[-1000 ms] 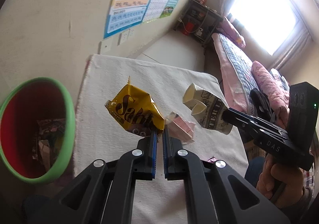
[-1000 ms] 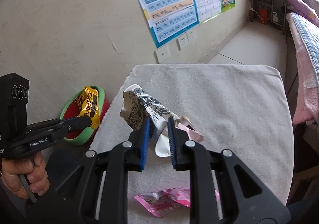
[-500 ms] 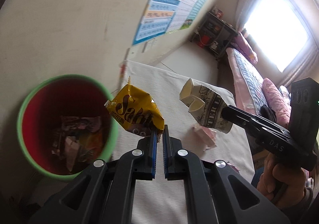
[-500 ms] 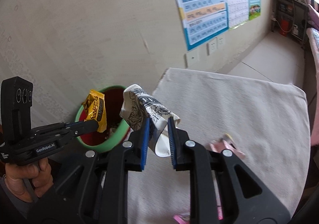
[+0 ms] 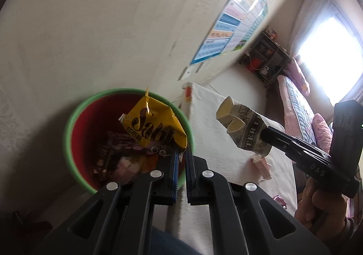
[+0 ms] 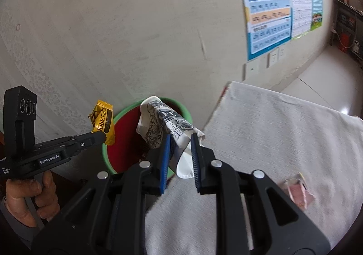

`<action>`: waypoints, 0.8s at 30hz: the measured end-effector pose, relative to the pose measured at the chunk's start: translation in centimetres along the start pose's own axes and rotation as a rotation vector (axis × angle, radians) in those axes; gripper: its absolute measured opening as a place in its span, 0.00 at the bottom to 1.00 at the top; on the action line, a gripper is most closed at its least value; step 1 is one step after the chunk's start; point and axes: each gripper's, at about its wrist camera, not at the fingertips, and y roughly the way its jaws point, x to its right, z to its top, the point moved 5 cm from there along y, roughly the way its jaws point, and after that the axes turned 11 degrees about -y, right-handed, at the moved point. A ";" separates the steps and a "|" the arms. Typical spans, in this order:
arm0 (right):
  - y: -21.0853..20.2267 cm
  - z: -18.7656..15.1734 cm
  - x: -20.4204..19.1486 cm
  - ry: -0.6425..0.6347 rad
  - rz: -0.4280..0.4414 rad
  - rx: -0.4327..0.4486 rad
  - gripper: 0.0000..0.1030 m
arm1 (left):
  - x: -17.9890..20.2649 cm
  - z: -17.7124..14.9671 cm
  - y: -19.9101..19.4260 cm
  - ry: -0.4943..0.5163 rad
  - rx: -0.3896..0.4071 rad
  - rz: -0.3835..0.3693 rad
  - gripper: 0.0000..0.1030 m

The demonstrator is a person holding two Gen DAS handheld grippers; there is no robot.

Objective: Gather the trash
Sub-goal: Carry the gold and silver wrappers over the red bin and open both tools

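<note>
Left gripper clamped on a crinkled yellow snack wrapper above the green-rimmed red bin; right gripper clamped on a crushed printed paper carton near its rim. Neither released; a pink wrapper remains on the white cloth-covered table.

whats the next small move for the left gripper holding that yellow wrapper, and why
Probably open the left gripper and drop the yellow snack wrapper. In the left wrist view the wrapper hangs over the mouth of the green-rimmed red bin, which already holds trash, so it should fall inside.
</note>
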 end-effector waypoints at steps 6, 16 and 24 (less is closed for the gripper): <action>2.3 0.9 -1.9 -0.023 0.037 -0.021 0.18 | -2.2 0.2 0.0 -0.027 -0.008 0.001 0.03; 5.1 1.7 -3.2 -0.033 0.062 -0.047 0.18 | -4.4 -0.2 1.1 -0.053 -0.035 0.011 0.03; 7.3 1.7 -4.3 -0.049 0.075 -0.074 0.18 | -5.5 0.3 1.6 -0.061 -0.049 0.012 0.03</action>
